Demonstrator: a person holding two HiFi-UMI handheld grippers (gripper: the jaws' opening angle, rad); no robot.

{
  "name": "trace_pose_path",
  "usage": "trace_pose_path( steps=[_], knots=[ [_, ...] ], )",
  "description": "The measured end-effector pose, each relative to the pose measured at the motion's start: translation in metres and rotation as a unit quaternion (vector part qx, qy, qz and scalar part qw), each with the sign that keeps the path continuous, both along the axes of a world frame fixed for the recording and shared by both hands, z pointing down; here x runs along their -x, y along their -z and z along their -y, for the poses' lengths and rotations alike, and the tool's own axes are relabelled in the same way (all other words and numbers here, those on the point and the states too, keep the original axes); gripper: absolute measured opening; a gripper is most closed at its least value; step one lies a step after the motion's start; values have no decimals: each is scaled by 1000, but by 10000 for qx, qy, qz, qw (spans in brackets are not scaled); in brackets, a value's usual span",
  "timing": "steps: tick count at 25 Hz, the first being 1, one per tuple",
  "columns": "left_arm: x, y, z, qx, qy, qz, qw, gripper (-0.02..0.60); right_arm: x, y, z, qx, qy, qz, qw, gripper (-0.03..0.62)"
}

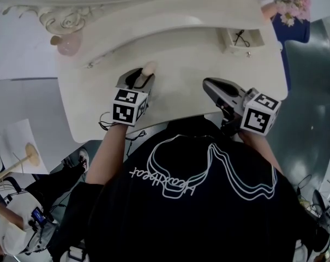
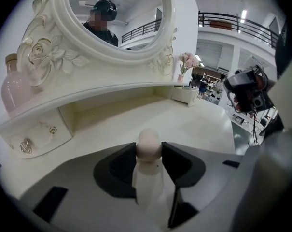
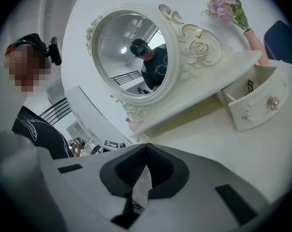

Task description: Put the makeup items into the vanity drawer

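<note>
On cream vanity top, L claw grips sponge-tip bottle; drawer open.

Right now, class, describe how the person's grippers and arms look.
The left gripper and right gripper: grey bodies, dark jaw linings, and each a white cube with black square markers. A black cable hangs below the left one. Black short-sleeved T-shirt.

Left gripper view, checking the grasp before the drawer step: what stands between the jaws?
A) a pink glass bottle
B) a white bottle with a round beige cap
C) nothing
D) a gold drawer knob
B: the left gripper pinches the white bottle with a round beige cap at the cap.
</note>
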State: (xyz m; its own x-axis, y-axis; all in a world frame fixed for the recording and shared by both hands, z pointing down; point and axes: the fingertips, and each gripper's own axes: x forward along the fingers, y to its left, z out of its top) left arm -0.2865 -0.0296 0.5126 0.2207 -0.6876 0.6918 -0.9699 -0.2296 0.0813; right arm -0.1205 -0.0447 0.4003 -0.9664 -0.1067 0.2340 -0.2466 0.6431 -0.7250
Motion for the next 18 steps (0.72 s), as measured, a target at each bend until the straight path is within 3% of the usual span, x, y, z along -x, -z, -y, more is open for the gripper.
trace_pose_path(
  steps=[9, 18],
  knots=[
    [0, 2, 1, 227, 125, -171, 9995, 152, -7, 0, -1, 21, -227, 68, 9997, 5],
    [-27, 26, 13, 51, -53, -535, 9985, 150, -28, 4, 2, -48, -368, 47, 9993, 5]
  ],
)
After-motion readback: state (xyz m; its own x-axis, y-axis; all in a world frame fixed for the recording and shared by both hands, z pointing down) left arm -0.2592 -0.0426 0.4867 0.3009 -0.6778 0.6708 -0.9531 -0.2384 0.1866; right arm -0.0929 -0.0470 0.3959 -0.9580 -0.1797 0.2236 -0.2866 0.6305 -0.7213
